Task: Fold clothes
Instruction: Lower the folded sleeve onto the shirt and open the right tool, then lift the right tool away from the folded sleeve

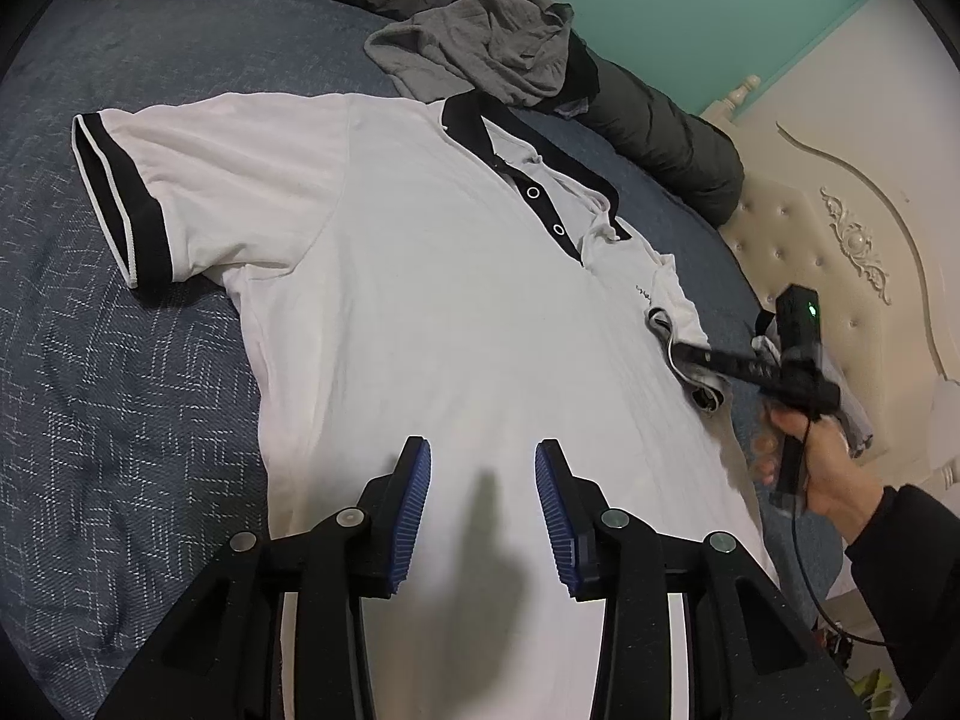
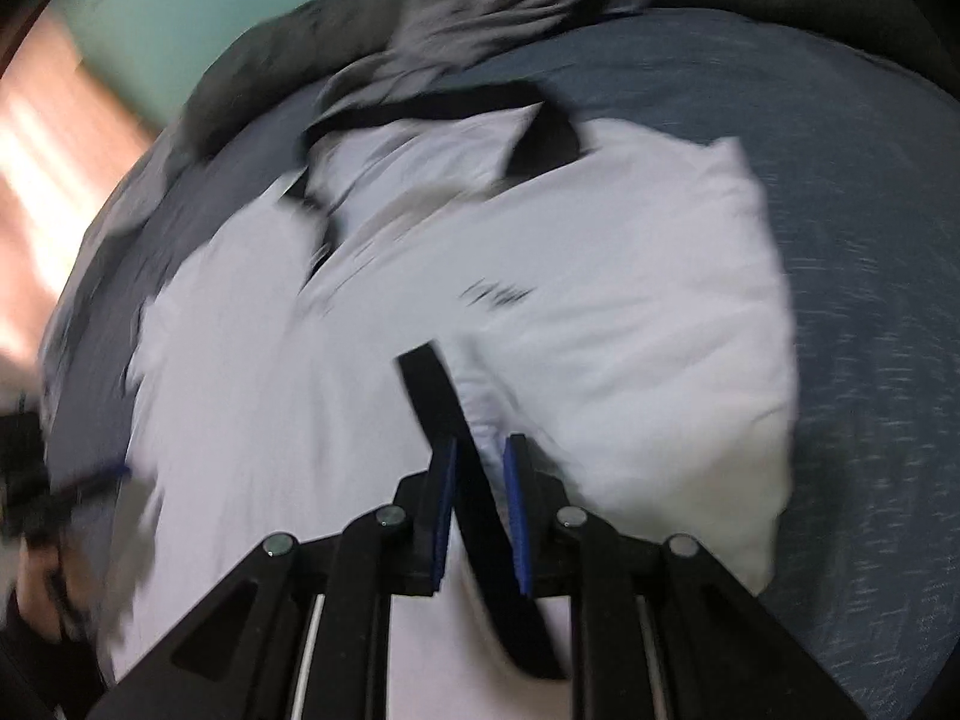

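A white polo shirt [image 1: 420,300] with a black collar [image 1: 474,126] and black sleeve cuffs lies face up on the blue bedspread [image 1: 120,390]. Its left sleeve [image 1: 126,198] is spread flat. My left gripper [image 1: 483,456] hovers open over the shirt's lower body, with nothing between its blue pads. At the shirt's right side, my right gripper [image 1: 678,354] is shut on the other sleeve's black cuff [image 2: 474,480], and that sleeve is drawn in over the chest. The right wrist view is blurred but shows the cuff band running between the right gripper's [image 2: 480,444] pads.
A crumpled grey garment [image 1: 492,42] lies beyond the collar, against a dark rolled duvet [image 1: 660,138]. A cream tufted headboard [image 1: 840,240] stands past the bed's right edge. A person's hand [image 1: 822,456] in a dark sleeve holds the right gripper's handle.
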`<state>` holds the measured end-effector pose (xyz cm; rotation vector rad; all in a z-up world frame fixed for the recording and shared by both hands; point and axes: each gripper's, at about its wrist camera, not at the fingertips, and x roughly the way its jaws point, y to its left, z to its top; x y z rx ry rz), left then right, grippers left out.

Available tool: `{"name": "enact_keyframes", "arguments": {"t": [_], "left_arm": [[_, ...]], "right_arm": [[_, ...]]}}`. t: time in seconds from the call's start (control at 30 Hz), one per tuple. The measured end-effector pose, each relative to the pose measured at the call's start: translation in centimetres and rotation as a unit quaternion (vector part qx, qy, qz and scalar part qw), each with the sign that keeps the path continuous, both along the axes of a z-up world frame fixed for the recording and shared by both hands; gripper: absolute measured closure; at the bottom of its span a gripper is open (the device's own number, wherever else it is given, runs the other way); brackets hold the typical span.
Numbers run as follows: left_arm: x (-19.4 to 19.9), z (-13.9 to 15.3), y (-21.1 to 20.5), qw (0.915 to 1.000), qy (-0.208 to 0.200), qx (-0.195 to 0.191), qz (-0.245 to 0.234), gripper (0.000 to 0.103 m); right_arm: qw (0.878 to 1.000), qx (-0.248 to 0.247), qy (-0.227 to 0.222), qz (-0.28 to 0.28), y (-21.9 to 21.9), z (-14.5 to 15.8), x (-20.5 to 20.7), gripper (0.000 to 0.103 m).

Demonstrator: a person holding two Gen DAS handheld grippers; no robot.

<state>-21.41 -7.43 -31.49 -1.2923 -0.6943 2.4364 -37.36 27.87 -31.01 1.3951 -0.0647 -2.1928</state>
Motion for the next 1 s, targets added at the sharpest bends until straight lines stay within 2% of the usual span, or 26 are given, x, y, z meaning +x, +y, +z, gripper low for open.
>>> {"name": "enact_keyframes", "arguments": {"t": [0.03, 0.23, 0.27, 0.33, 0.4, 0.57, 0.63, 0.73, 1.0], "left_arm": [[0.0, 0.0, 0.0, 1.0000, 0.000, 0.000, 0.000, 0.063], [0.0, 0.1, 0.1, 1.0000, 0.001, -0.001, 0.001, 0.063], [0.0, 0.1, 0.1, 1.0000, 0.001, -0.002, 0.000, 0.063], [0.0, 0.0, 0.1, 1.0000, 0.001, -0.003, 0.000, 0.063], [0.0, -0.1, 0.2, 1.0000, 0.000, -0.003, 0.000, 0.062], [0.0, -0.2, 0.1, 1.0000, -0.002, -0.002, 0.000, 0.062], [0.0, -0.2, 0.0, 1.0000, -0.002, -0.002, 0.001, 0.062], [0.1, -0.1, -0.2, 1.0000, -0.001, 0.000, 0.002, 0.062], [0.1, 0.2, -0.3, 1.0000, 0.002, 0.002, 0.004, 0.062]], "right_arm": [[1.000, 0.001, 0.001, 0.018, -0.3, 0.1, 0.6, 0.087], [0.998, -0.021, 0.044, -0.033, 1.9, 2.7, 0.2, 0.086], [0.998, -0.023, 0.049, -0.042, 2.2, 3.0, -0.1, 0.085], [0.997, -0.014, 0.054, -0.047, 1.8, 3.2, -0.9, 0.072], [0.998, -0.021, 0.050, -0.039, 1.0, 2.9, -1.6, 0.072], [1.000, 0.007, 0.006, -0.018, -2.1, 0.0, -2.2, 0.072], [1.000, 0.014, 0.013, -0.004, -3.3, -0.4, -1.8, 0.069], [0.999, -0.012, 0.030, -0.011, -2.8, 0.4, -1.4, 0.069], [0.991, -0.031, 0.066, -0.112, 3.4, 3.3, -0.2, 0.068]]}}
